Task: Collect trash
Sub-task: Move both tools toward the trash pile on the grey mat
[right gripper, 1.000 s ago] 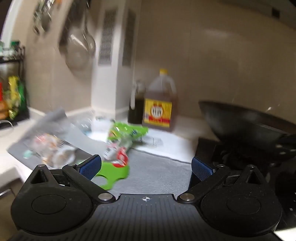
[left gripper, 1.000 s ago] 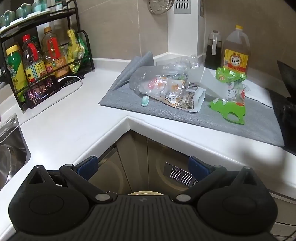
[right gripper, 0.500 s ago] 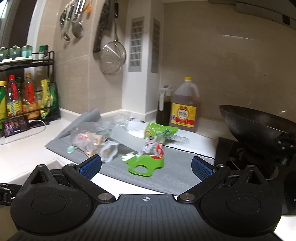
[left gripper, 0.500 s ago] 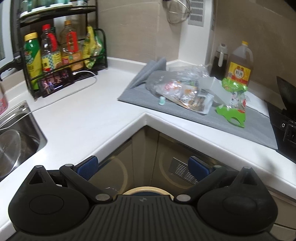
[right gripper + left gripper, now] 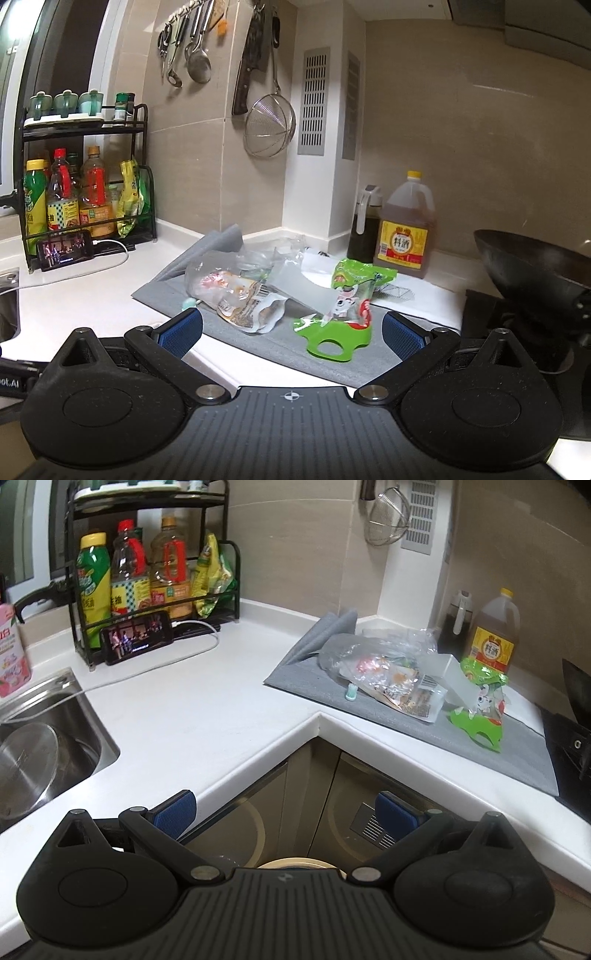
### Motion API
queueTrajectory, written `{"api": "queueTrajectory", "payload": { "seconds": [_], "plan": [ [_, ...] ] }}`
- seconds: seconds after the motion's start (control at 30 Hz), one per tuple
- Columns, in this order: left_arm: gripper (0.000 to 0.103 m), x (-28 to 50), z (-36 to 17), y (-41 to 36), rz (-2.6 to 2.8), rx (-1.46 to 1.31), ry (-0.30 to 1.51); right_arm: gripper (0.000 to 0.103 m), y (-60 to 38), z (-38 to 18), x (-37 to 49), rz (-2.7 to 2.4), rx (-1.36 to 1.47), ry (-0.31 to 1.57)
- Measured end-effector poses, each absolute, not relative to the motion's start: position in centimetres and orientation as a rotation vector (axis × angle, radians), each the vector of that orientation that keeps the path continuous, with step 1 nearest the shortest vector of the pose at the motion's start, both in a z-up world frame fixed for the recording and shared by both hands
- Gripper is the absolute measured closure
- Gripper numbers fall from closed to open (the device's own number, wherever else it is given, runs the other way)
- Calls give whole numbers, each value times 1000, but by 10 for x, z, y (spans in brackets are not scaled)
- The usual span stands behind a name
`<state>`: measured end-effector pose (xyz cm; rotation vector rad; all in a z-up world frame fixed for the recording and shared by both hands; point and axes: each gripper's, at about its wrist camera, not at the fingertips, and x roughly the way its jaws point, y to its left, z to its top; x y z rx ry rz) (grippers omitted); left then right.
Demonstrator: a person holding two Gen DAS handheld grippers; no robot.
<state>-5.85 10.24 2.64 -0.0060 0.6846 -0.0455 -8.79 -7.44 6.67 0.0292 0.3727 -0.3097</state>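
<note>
A heap of trash lies on a grey mat point(image 5: 406, 734) point(image 5: 280, 343) in the counter corner: a clear plastic snack bag point(image 5: 384, 675) point(image 5: 236, 291), a green pouch with a cartoon rabbit point(image 5: 480, 709) point(image 5: 343, 314), a white wrapper point(image 5: 456, 681) point(image 5: 299, 288) and a small mint-coloured cap point(image 5: 351, 692) point(image 5: 189, 303). My left gripper point(image 5: 284, 812) is open and empty, well short of the counter, over the cabinet corner. My right gripper point(image 5: 291, 330) is open and empty too, just in front of the mat, with the green pouch showing between its fingers.
A steel sink point(image 5: 40, 753) lies at the left. A black rack of sauce bottles point(image 5: 147, 576) point(image 5: 81, 184) and a phone point(image 5: 138, 637) stand behind it. An oil jug point(image 5: 493, 635) point(image 5: 404, 229) and dark bottle point(image 5: 364, 225) stand past the mat; a black wok point(image 5: 535, 269) sits on the right.
Both grippers have drawn back and risen, so the counter, sink and rack show more widely. The right view swung left and steadied. Both stay open and empty.
</note>
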Motion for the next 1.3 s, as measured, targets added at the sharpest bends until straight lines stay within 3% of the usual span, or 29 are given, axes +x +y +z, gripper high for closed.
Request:
{"api": "queueTrajectory", "payload": {
  "seconds": [0.67,1.3],
  "plan": [
    [0,-76,33,74,44,153,632,0,-126,42,-148,-289,191,354],
    [0,-85,37,59,-1,220,628,0,-136,46,-155,-271,200,350]
  ]
}}
